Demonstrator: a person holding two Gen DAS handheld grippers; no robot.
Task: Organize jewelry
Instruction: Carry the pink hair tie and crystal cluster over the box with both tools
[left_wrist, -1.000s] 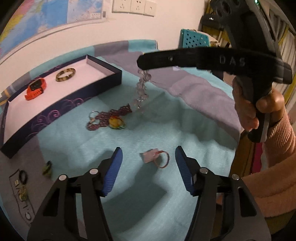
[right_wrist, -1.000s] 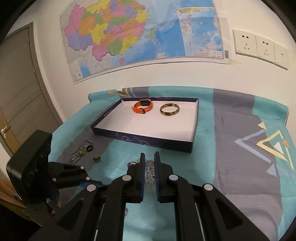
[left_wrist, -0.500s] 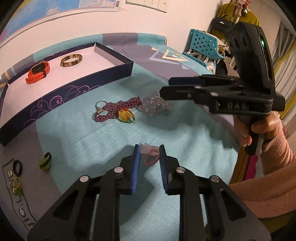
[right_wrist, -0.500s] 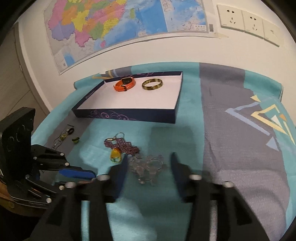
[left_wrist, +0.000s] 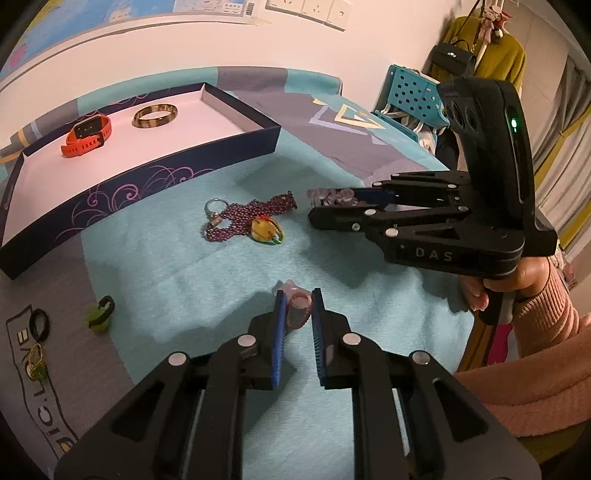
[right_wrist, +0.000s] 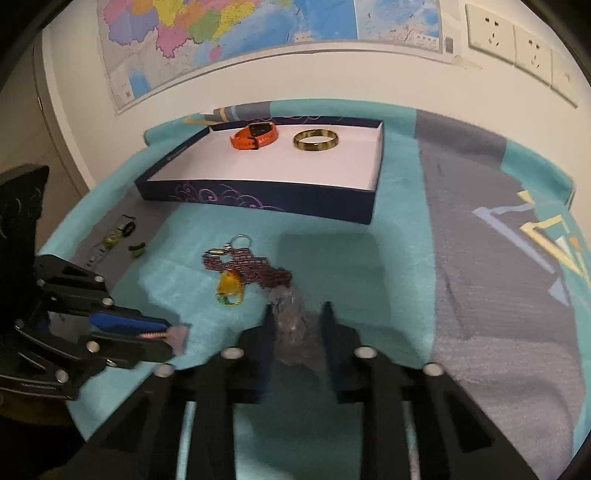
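Left wrist view. Left gripper (left_wrist: 297, 308), black frame with blue ribbed pads: clamped on a small red beaded bracelet with a pale pink tag (left_wrist: 297, 314), resting on the turquoise plush cloth (left_wrist: 177, 273). Ahead and left of the tips: maroon beaded necklace with a metal ring and yellow pendant (left_wrist: 247, 219). Beyond that: shallow navy box tray with white floor and purple swirl print (left_wrist: 147, 177), holding an orange strap watch (left_wrist: 86, 134) and a brown-gold bangle (left_wrist: 155, 116). Far left, near the frame edge: small green-and-black ring (left_wrist: 99, 315), black ring (left_wrist: 40, 322). Ahead and right: right gripper (left_wrist: 321, 205), carried by a hand (left_wrist: 517, 284) in a pink knitted sleeve, with a clear crystal bead bracelet (left_wrist: 330, 195) at the tips.

Right wrist view. Right gripper (right_wrist: 297, 321): jaws closing, clear crystal bead bracelet (right_wrist: 291, 317) between them; contact with the pads not discernible through blur. Just ahead of the tips: maroon necklace (right_wrist: 247, 267). Further ahead: navy tray (right_wrist: 258, 199), watch (right_wrist: 255, 136) and bangle (right_wrist: 316, 140) inside. Left of the tool: left gripper (right_wrist: 166, 334), pinching the red bracelet (right_wrist: 173, 338).
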